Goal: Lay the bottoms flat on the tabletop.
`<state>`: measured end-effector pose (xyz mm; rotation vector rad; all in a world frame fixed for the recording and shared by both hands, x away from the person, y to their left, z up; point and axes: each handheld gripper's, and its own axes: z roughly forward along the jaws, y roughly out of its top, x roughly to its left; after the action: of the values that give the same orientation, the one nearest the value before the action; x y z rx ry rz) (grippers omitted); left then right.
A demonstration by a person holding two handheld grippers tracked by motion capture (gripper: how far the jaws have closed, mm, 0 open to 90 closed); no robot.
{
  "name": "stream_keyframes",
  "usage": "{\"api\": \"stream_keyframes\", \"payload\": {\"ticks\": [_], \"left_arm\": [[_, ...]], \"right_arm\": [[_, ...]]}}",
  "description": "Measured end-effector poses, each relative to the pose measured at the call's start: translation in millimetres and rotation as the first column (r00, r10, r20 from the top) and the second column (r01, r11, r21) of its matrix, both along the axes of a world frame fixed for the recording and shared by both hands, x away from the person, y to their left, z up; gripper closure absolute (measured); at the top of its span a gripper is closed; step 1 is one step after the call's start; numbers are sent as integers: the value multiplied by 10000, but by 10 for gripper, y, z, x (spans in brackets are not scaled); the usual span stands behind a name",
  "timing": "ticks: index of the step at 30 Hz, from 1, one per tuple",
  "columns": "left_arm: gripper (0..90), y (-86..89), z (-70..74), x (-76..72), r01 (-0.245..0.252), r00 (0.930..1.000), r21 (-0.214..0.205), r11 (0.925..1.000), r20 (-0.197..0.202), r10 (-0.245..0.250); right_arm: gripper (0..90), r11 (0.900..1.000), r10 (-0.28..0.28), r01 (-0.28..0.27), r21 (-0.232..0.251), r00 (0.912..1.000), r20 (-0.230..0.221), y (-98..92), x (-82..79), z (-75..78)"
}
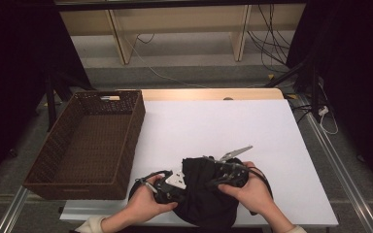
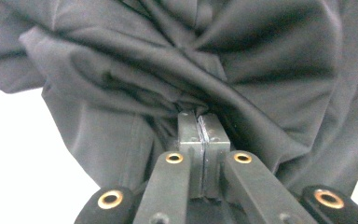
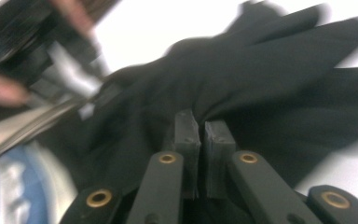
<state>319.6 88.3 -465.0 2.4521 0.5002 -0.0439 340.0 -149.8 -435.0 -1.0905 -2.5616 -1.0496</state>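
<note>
Table (image 1: 272, 131), covered in white, carries everything at its near edge, where the person can work without stretching. Basket (image 1: 85, 141), brown and woven, sits at the left side with its open top bare inside; it stands close enough to the work that it looks like the place the cloth is meant to go, though that is a guess. Cloth (image 1: 206, 194), a black bunched garment, lies at the front edge of the table between the two hands, gathered into a heap rather than spread flat. Left gripper (image 1: 172, 187) meets the heap from the left; in its own view the jaws are pressed together with a fold of the cloth (image 2: 205, 70) pinched at their tips. Right gripper (image 1: 226, 174) meets it from the right; its view is blurred, yet the jaws stand almost together on a ridge of the cloth (image 3: 261, 79), which pulls taut from them. Holding two separate folds likely lets the hands lift or fold the garment without it slumping.
</note>
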Motion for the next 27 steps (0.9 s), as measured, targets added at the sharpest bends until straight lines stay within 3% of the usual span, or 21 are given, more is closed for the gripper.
{"api": "stream_keyframes", "payload": {"ticks": [4,7,10,13,15,18,20,24,27], "left_arm": [[890,176,-2,-56,-259,9997,9,9997,13,259],[890,281,-18,-70,-493,9988,54,9988,20,493],[890,320,-31,-73,-536,9986,139,9985,0,537],[890,315,-25,-68,-507,9987,206,9985,19,507],[890,314,-34,-70,-488,9988,300,9984,34,487],[888,305,-51,-70,-504,9987,370,9980,-48,506],[888,296,-55,-71,-485,9988,380,9981,-42,487],[886,295,-64,-70,-489,9988,379,9981,-62,491],[885,291,-73,-74,-438,9990,411,9982,-3,439]], "right_arm": [[850,9918,1268,-1269,-164,9919,-44,219,-136,-61],[784,9812,1885,-1891,-376,9819,-177,303,-185,-91],[672,9904,1353,-1345,-303,9904,264,219,-127,-34],[626,9997,121,-99,-220,9947,1017,9,-12,75],[616,9953,-814,876,-414,9876,1339,-145,58,98],[588,9739,-1908,2051,-968,9716,1397,-312,141,-3],[564,9693,-1974,2118,-1252,9732,1182,-340,174,-118],[521,9795,-1645,1680,-1115,9856,396,-257,197,-287],[536,9768,-1430,1462,-1563,9892,317,-178,204,-369]]}}
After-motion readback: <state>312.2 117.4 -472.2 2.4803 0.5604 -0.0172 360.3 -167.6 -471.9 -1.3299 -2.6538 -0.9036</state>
